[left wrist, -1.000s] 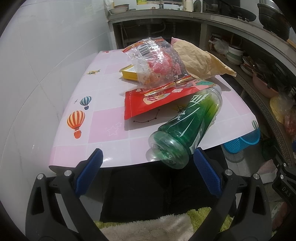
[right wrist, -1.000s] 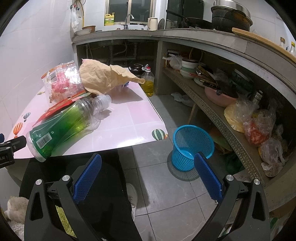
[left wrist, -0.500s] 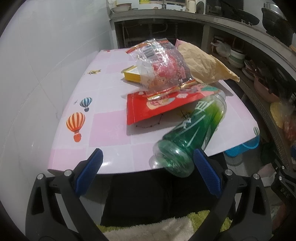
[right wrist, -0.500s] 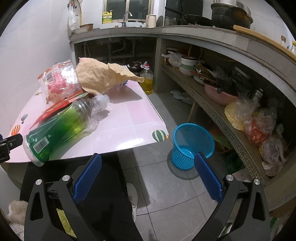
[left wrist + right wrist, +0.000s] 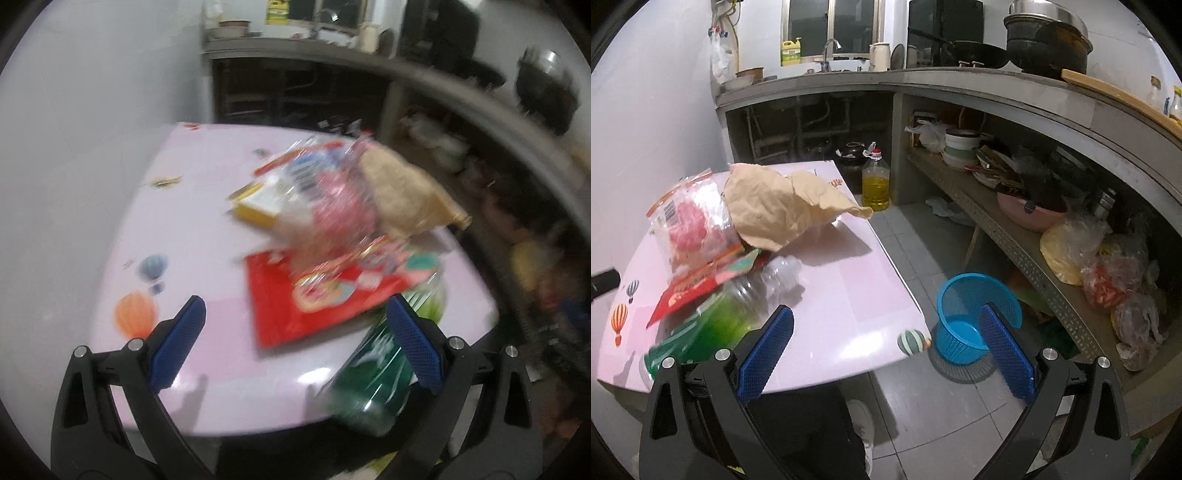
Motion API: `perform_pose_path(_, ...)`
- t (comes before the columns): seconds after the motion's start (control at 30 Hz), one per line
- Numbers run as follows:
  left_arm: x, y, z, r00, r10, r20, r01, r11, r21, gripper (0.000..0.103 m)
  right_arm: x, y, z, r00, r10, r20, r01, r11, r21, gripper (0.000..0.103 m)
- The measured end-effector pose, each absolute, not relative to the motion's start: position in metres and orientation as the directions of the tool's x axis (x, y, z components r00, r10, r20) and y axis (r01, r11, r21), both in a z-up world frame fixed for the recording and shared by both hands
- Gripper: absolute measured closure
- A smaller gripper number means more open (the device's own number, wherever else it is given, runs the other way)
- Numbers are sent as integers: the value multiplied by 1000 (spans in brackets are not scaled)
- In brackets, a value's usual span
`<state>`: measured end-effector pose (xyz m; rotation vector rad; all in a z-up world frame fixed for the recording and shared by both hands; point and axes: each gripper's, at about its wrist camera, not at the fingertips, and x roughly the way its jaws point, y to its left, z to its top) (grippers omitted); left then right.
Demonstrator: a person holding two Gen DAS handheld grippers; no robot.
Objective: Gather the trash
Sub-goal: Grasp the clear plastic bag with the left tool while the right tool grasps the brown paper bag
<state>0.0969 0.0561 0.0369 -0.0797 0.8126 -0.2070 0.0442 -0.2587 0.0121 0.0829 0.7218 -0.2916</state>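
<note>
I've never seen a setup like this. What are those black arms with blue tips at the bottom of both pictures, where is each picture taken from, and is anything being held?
Those are two hand-held grippers, not a robot: a person carries one in each hand, and a wide-angle camera on each looks forward along its two blue-padded fingers. One picture comes from the left gripper, the other from the right gripper. Both stand open and hold nothing.

On the pink table lies the trash: a green plastic bottle on its side, a red snack packet partly over it, a clear plastic wrapper, a crumpled brown paper bag, and a yellow box behind. A blue basket stands on the floor beside the table. The left picture is blurred.
</note>
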Motion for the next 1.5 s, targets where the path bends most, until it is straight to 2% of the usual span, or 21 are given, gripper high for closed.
perform_pose_path(0.27,170,62,18,549,-495,-674,314,869,-382,9,84,-252,9,682,-228,-695,278,960,-42,6)
perform_pose_path(0.5,214,69,-10,533,-517,-670,260,853,-452,10,110,-250,10,672,-235,-702,271,961,-62,6)
perform_pose_path(0.53,219,69,-12,529,-530,-663,268,845,-462,13,112,-250,10,671,-236,-703,269,961,-66,6)
perform_pose_path(0.6,225,68,-14,513,-554,-656,285,831,-478,36,116,-249,9,667,-237,-707,266,961,-72,6)
perform_pose_path(0.63,227,67,-16,503,-562,-657,290,826,-484,41,119,-249,9,665,-238,-708,265,961,-75,6)
perform_pose_path(0.7,229,68,-19,487,-580,-653,290,812,-506,60,123,-249,9,664,-241,-708,263,961,-80,6)
perform_pose_path(0.77,230,70,-22,481,-595,-644,285,801,-527,70,127,-249,11,665,-242,-706,261,962,-84,6)
perform_pose_path(1.03,218,83,-21,493,-630,-600,299,770,-563,81,141,-247,26,714,-181,-676,197,979,-54,6)
perform_pose_path(1.1,213,86,-19,497,-636,-590,299,764,-572,88,151,-250,34,736,-104,-669,148,989,9,6)
perform_pose_path(1.2,205,95,-14,510,-641,-573,297,757,-582,91,175,-259,43,735,62,-676,41,990,135,6)
perform_pose_path(1.4,190,112,0,549,-644,-532,291,744,-601,94,242,-275,45,690,289,-663,-102,947,306,5)
perform_pose_path(1.5,188,115,1,552,-643,-531,284,744,-605,94,288,-287,23,615,371,-696,-102,912,397,5)
